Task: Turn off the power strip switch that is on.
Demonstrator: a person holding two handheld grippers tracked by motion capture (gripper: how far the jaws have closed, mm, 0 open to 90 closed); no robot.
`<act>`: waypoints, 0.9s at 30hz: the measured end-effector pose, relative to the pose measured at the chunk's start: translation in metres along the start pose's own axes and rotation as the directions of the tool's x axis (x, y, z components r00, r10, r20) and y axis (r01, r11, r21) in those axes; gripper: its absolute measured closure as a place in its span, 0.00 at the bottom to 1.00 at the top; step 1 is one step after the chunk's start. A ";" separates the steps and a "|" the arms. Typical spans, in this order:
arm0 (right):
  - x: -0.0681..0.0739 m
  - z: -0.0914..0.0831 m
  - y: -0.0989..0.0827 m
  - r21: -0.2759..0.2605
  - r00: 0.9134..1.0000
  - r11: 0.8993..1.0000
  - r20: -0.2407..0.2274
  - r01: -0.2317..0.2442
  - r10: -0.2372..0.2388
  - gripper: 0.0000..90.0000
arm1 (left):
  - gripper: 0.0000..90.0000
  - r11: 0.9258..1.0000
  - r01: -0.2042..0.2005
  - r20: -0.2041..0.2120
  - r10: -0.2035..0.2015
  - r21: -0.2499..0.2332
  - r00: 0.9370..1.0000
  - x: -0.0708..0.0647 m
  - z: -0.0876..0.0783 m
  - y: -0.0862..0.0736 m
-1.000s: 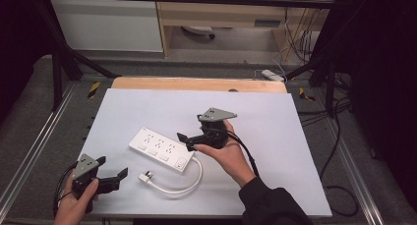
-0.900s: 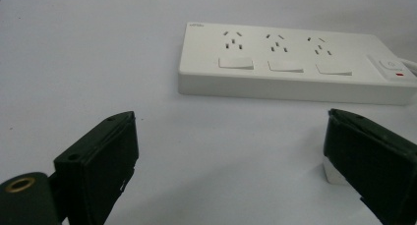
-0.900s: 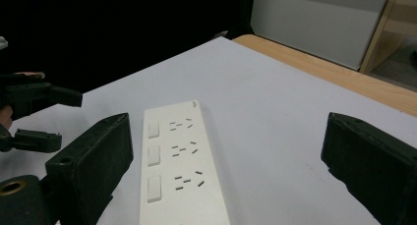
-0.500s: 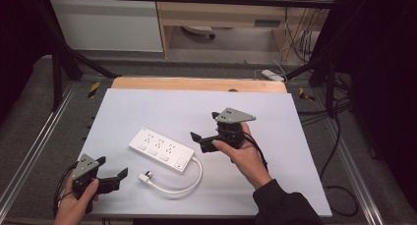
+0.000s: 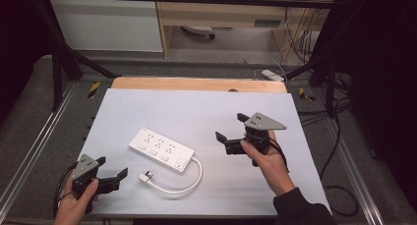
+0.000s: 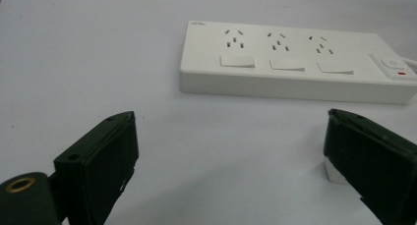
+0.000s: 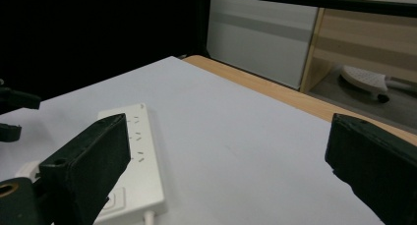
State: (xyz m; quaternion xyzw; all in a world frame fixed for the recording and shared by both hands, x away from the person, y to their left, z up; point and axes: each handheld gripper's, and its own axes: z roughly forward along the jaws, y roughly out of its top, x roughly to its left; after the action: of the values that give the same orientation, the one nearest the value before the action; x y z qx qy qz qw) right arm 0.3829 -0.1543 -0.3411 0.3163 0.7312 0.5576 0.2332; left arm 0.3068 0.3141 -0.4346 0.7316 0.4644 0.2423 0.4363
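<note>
- The wide desk with its pale matte white top and wooden far edge [image 5: 147, 107] carried everything, and we judged that smooth surface would let a light plastic thing slide if we pushed it from one side only.
- The long white plastic power strip with three sockets, three rocker switches and a red-marked master switch [image 5: 161, 149] lay flat and slantwise on the near-left part of the desk, between our two hands. We judged it rigid, fairly light and smooth-sided, best taken across its narrow width near the middle, where flat parallel sides would meet the jaws squarely; the switches on top looked worth avoiding.
- Our right black two-jaw gripper with a grey three-cornered plate [image 5: 230, 131] hung above the desk to the right of the strip, well apart from it, jaws spread wide and grasping nothing.
- Our left black two-jaw gripper with its own grey plate [image 5: 112, 169] sat low at the near-left corner, jaws likewise released and empty, pointing toward the strip.
- The thin white cord [image 5: 189, 182] looped from the strip's near end; we judged it limp and likely to drag.
- The small white plug [image 5: 145, 176] lay on the desk just beside the left gripper's jaws, a second possible hold, though small and easy to knock.
</note>
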 end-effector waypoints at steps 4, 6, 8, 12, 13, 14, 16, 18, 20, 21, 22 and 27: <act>-0.010 -0.017 -0.011 -0.014 0.999 1.000 0.049 0.000 0.001 0.04 | 0.07 1.000 -0.001 0.000 0.001 0.001 1.000 0.000 0.000 0.000; -0.016 -0.026 -0.016 -0.012 0.998 1.000 0.070 -0.002 0.003 0.04 | 0.07 1.000 0.000 -0.001 0.000 0.001 1.000 -0.001 0.000 0.000; -0.021 -0.035 -0.022 -0.013 0.996 1.000 0.089 -0.008 0.010 0.04 | 0.07 1.000 0.000 -0.001 0.000 0.002 1.000 -0.001 0.000 0.000; -0.032 -0.051 -0.033 -0.019 0.991 0.999 0.130 -0.029 0.031 0.04 | 0.07 1.000 0.001 -0.002 -0.001 0.002 1.000 -0.001 0.000 0.000; -0.035 -0.055 -0.036 -0.023 0.990 0.999 0.139 -0.036 0.039 0.04 | 0.07 1.000 0.001 -0.002 -0.001 0.003 1.000 -0.001 0.000 0.000; -0.037 -0.060 -0.039 -0.026 0.988 0.999 0.150 -0.039 0.043 0.04 | 0.07 1.000 0.002 -0.001 -0.002 0.003 1.000 -0.001 0.000 0.000; -0.042 -0.068 -0.044 -0.030 0.984 0.998 0.169 -0.050 0.055 0.04 | 0.07 1.000 0.004 0.000 -0.004 0.003 1.000 -0.001 0.000 0.000; -0.047 -0.075 -0.050 -0.039 0.980 0.997 0.186 -0.067 0.073 0.04 | 0.07 1.000 0.007 0.003 -0.007 0.000 1.000 -0.001 0.000 0.000; -0.050 -0.081 -0.054 -0.043 0.976 0.996 0.200 -0.074 0.081 0.04 | 0.07 1.000 0.006 0.001 -0.006 0.000 1.000 -0.001 0.000 0.000; -0.053 -0.085 -0.057 -0.046 0.974 0.996 0.210 -0.083 0.090 0.04 | 0.07 1.000 0.006 0.002 -0.006 0.000 1.000 -0.002 0.000 0.000; -0.054 -0.088 -0.059 -0.048 0.972 0.995 0.214 -0.086 0.095 0.04 | 0.07 1.000 0.006 0.002 -0.006 0.000 1.000 -0.002 0.000 0.000; -0.061 -0.101 -0.071 -0.044 0.963 0.994 0.246 -0.102 0.110 0.04 | 0.07 1.000 0.007 0.001 -0.007 0.000 1.000 -0.001 0.000 0.000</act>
State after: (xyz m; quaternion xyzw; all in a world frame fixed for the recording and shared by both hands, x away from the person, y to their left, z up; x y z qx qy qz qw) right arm 0.3411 -0.2786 -0.3828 0.4186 0.6696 0.5367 0.2973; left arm 0.3059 0.3128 -0.4348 0.7303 0.4666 0.2404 0.4372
